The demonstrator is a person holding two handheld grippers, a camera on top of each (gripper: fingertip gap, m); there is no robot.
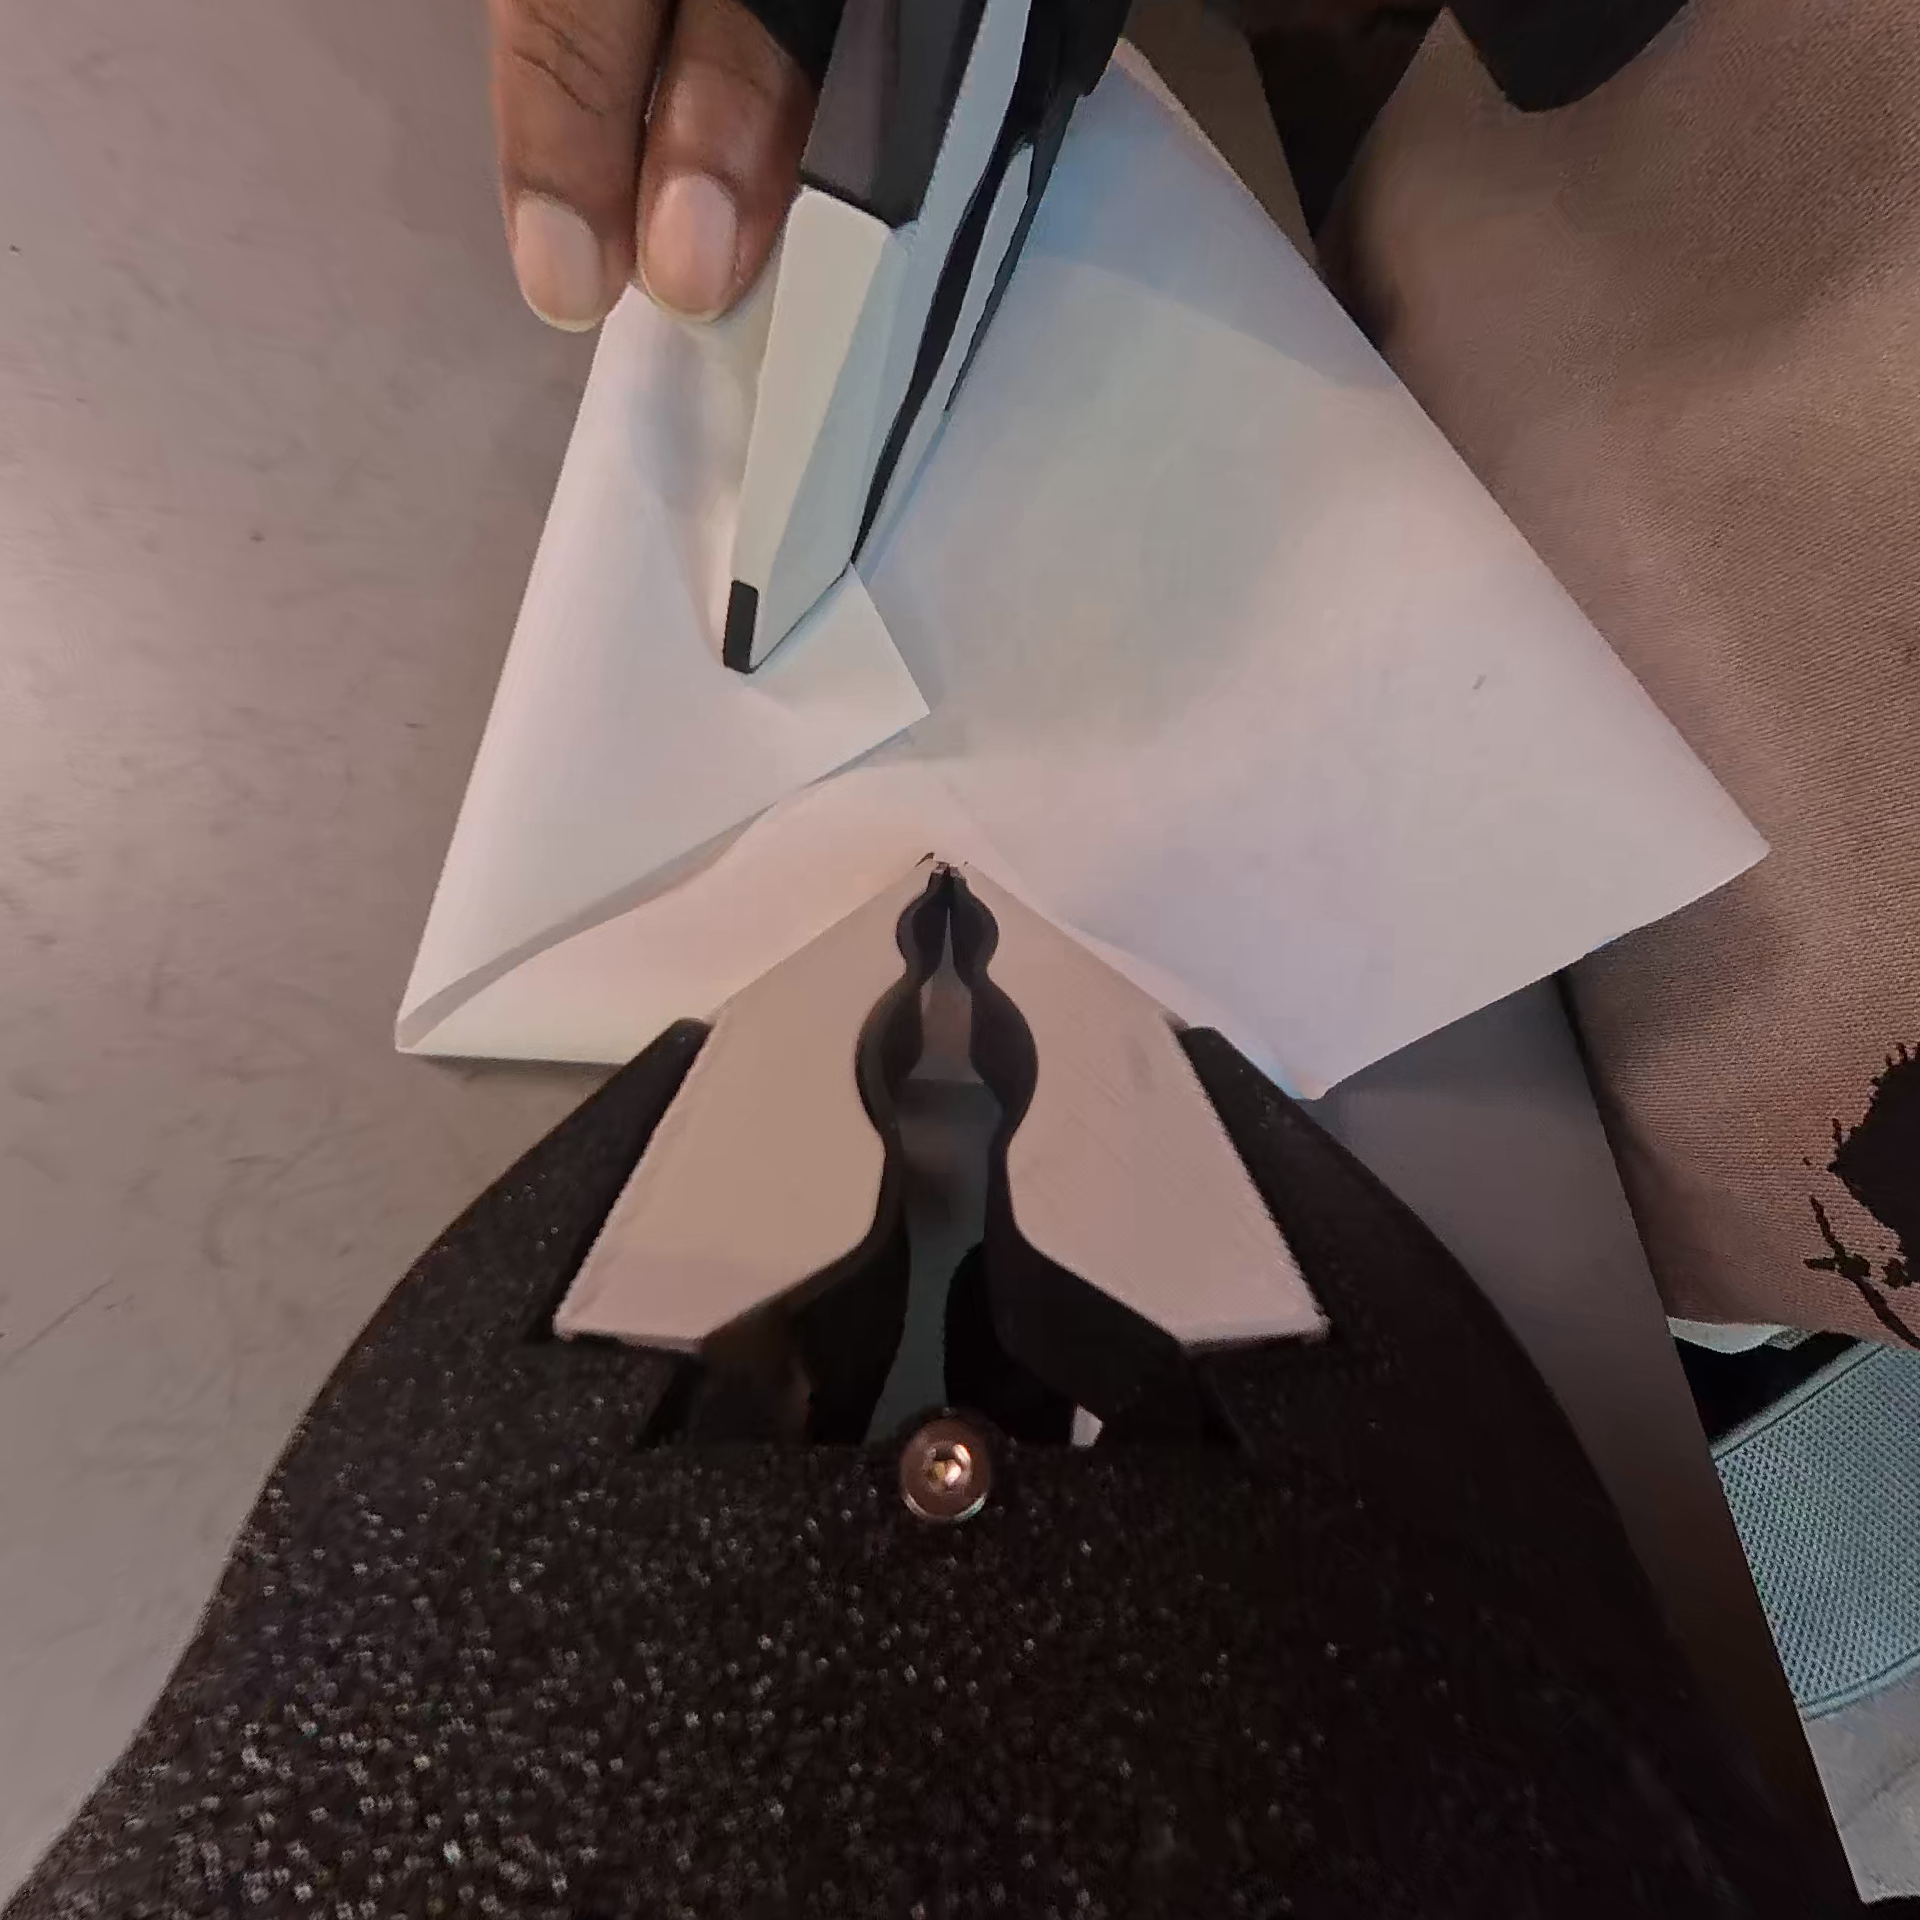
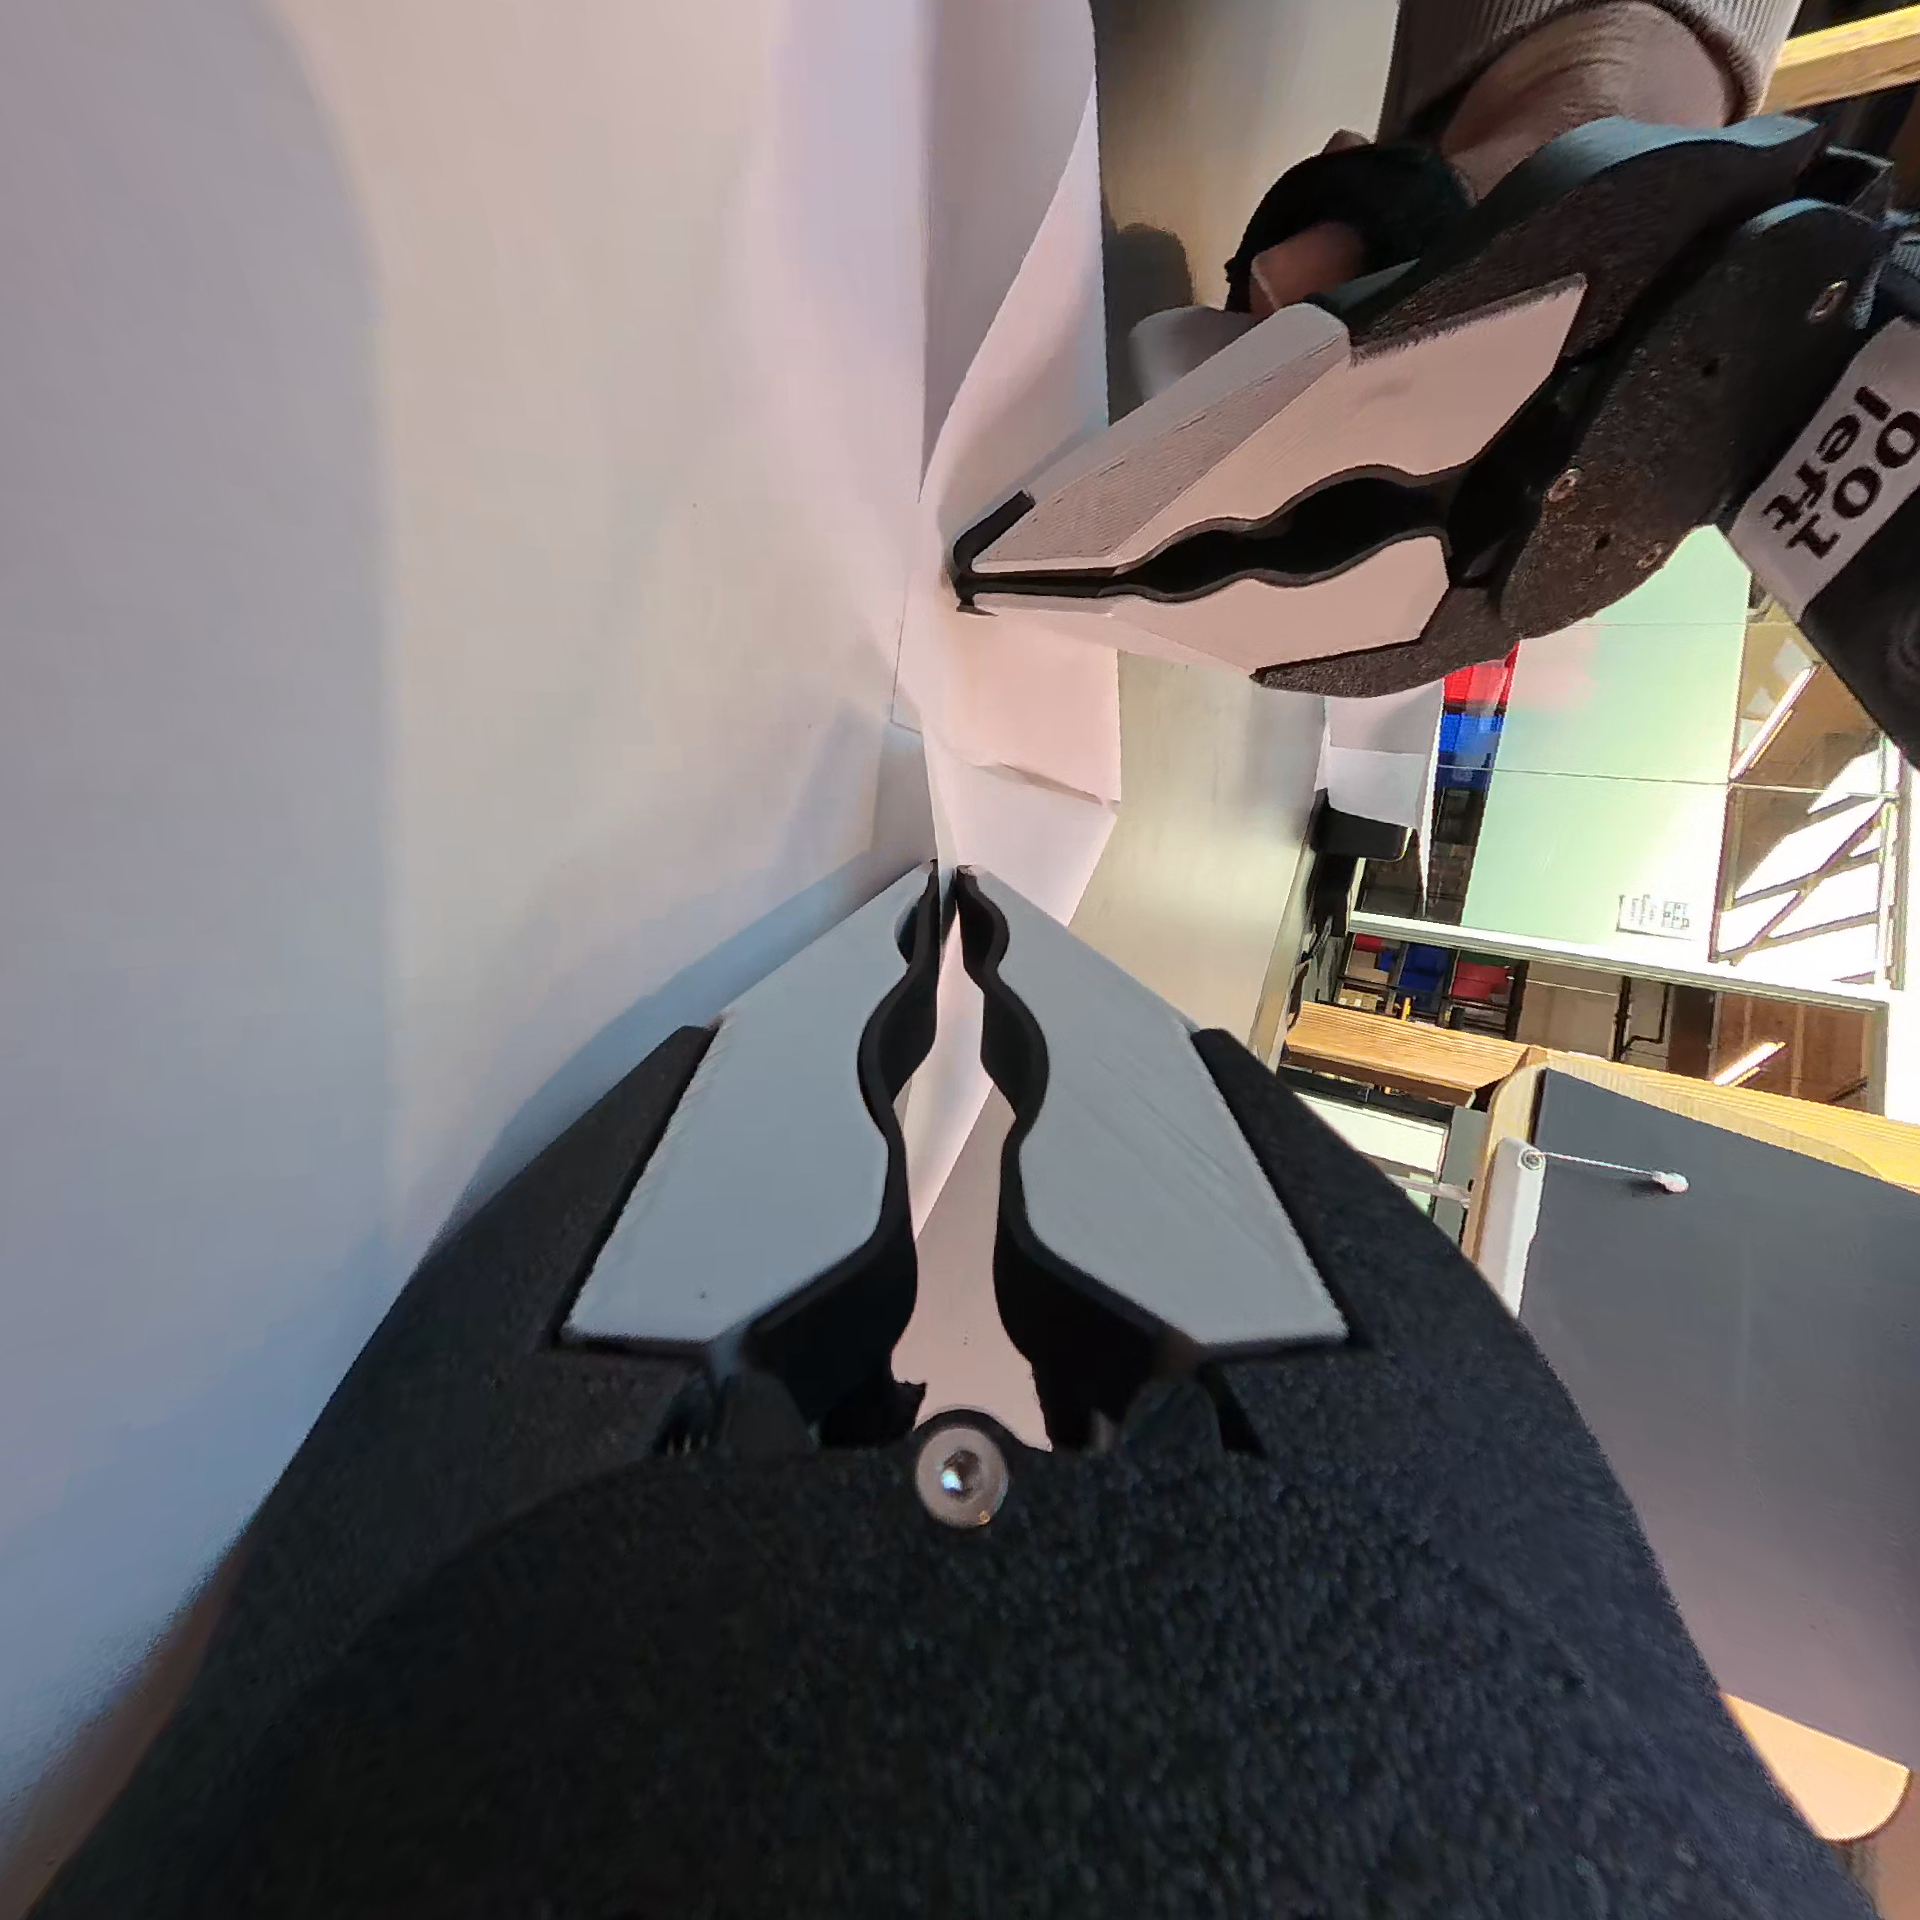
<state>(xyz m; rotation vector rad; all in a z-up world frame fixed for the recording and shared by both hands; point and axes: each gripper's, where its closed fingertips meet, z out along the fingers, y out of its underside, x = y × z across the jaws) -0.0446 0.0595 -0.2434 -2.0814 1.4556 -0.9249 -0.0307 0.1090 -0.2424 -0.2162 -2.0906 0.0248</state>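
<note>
Thin, floppy white paper (image 1: 1195, 644), part-folded on grey tabletop (image 1: 208, 520); L gripper (image 1: 948, 878) pinched on near fold, R gripper (image 2: 945, 873) clamped on a flap edge; creases easily, so hold edges.

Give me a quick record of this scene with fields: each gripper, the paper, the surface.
left gripper: shut, tips pinching a fold of the paper
right gripper: shut on a paper edge, sheet running between its fingers
paper: white sheet, partly folded, corners turned in
surface: grey tabletop beneath the paper
hand: fingertips beside the right gripper, at the paper's edge
</note>
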